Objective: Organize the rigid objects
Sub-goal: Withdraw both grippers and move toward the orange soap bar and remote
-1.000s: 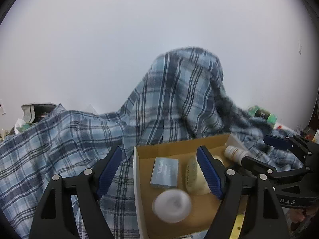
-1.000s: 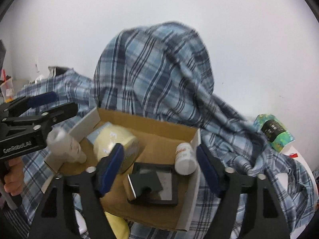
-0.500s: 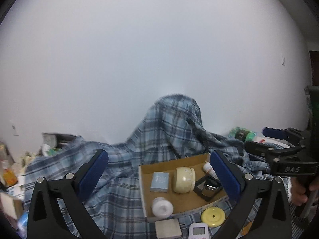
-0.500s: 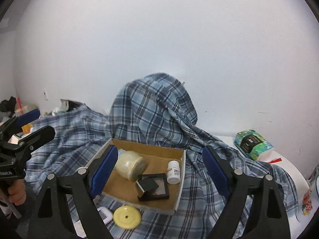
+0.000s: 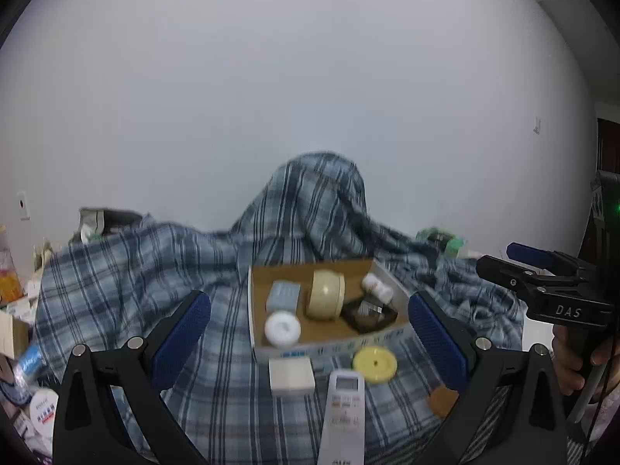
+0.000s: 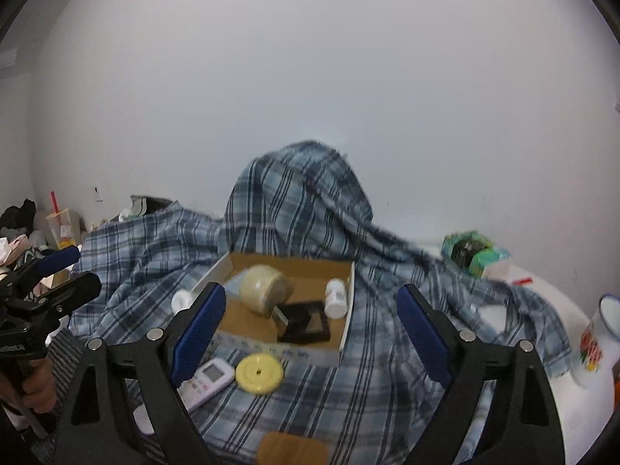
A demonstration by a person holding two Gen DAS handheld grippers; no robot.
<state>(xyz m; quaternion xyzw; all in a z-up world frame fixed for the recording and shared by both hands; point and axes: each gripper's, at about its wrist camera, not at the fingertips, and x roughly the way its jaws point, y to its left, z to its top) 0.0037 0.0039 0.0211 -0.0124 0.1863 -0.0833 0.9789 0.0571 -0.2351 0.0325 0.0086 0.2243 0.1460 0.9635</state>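
An open cardboard box point(image 5: 257, 345) sits on a blue plaid cloth. It holds a cream round jar point(image 5: 325, 300), a pale blue box point(image 5: 283, 295), a white round lid point(image 5: 283, 328), a white pill bottle point(image 5: 376, 286) and a black square case point(image 5: 370, 314). In front of it lie a white square box point(image 5: 291, 375), a white remote point(image 5: 345, 407), a yellow disc point(image 5: 374, 364) and an orange piece point(image 5: 442, 401). My left gripper point(image 5: 310, 345) is open and empty, well back from the box. My right gripper point(image 6: 310, 333) is open and empty; its view shows the box point(image 6: 347, 325), jar point(image 6: 263, 288), disc point(image 6: 259, 372) and remote point(image 6: 205, 381).
The plaid cloth point(image 5: 135, 271) drapes over a tall hump point(image 6: 298, 201) behind the box. A green packet point(image 6: 472, 252) and an enamel mug point(image 6: 604, 329) stand at the right. Clutter and a drink cup point(image 6: 62, 226) sit at the far left. A white wall is behind.
Both grippers have pulled back and up from the box. The remote, yellow disc, white square box and orange piece have come into view in front of it.
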